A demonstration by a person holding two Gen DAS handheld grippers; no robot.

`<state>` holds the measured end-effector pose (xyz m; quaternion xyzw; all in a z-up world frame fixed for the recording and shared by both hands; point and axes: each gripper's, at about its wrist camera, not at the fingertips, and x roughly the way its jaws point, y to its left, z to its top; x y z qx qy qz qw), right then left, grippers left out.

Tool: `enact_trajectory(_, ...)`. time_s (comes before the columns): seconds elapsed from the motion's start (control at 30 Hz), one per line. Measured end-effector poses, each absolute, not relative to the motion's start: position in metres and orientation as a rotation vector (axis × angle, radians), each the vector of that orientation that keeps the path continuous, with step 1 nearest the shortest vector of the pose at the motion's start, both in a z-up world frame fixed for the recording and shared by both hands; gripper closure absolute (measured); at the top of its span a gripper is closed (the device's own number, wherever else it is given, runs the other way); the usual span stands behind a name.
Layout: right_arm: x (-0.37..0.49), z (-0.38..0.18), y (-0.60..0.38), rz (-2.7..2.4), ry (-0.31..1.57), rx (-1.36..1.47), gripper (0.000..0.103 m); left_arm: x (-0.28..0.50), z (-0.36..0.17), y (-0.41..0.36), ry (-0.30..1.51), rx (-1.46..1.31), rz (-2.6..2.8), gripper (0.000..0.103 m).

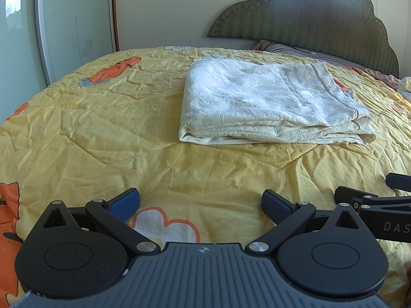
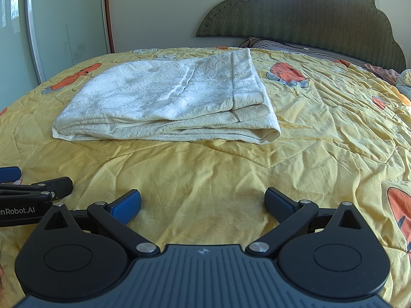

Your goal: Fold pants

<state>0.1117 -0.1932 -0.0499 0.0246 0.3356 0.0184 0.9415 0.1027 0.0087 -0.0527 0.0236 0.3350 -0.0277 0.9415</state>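
We see the cream pants (image 1: 272, 102) (embossed, thickly layered) folded into a rectangle on the far, crinkled yellow quilt (image 1: 128, 133); left gripper (image 1: 201, 205) and right gripper (image 2: 203, 206) gape released, near.

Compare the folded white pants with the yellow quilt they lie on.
The pants are plain cream-white with an embossed weave; the quilt is yellow with orange cartoon prints. The pants are folded into a layered stack; the quilt is spread out in a single layer across the bed. The pants cover only a patch; the quilt fills most of both views. Both are creased fabric, and neither gripper touches them.
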Motion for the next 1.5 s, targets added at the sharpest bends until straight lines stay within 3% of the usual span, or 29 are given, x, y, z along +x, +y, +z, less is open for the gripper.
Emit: enact_trajectory(1.5,0.111,-0.049,-0.193,0.038,0.685,0.05,0.0,0.111,-0.052,0.012,0.693,0.052,-0.078,0.0)
